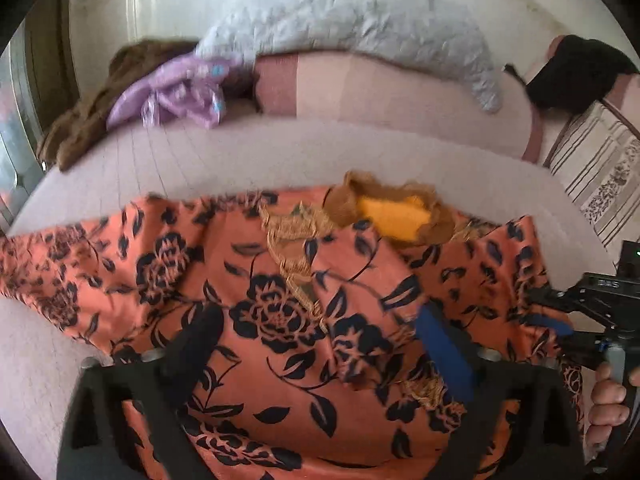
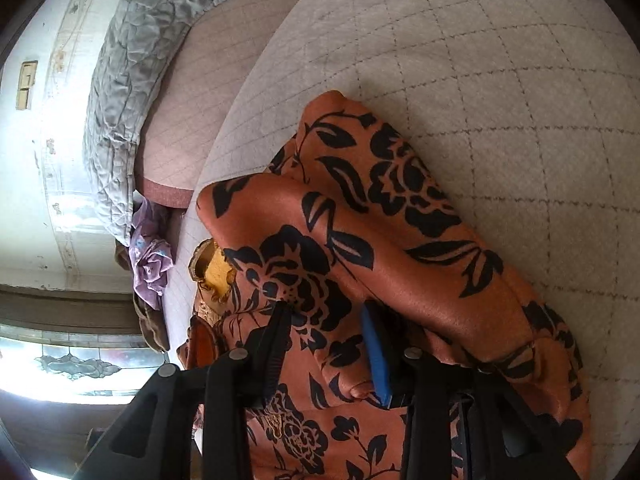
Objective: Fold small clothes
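An orange garment with black flowers (image 1: 280, 280) lies spread on the pale quilted bed (image 1: 240, 152), its gold-trimmed neckline with yellow lining (image 1: 396, 212) at the far side. My left gripper (image 1: 316, 328) hovers over the garment's middle, jaws wide apart, nothing between them. The right gripper shows at the right edge of the left wrist view (image 1: 592, 304), held by a hand. In the right wrist view the garment (image 2: 400, 248) is bunched in folds; my right gripper (image 2: 328, 316) has its jaws apart with a fold of cloth between them, not clamped.
A grey quilted blanket (image 1: 360, 20) and a purple cloth (image 1: 176, 92) lie at the far side of the bed beside a brown cloth (image 1: 88, 120). A black item (image 1: 576, 72) sits at the far right. A striped mattress edge (image 1: 600, 172) is at the right.
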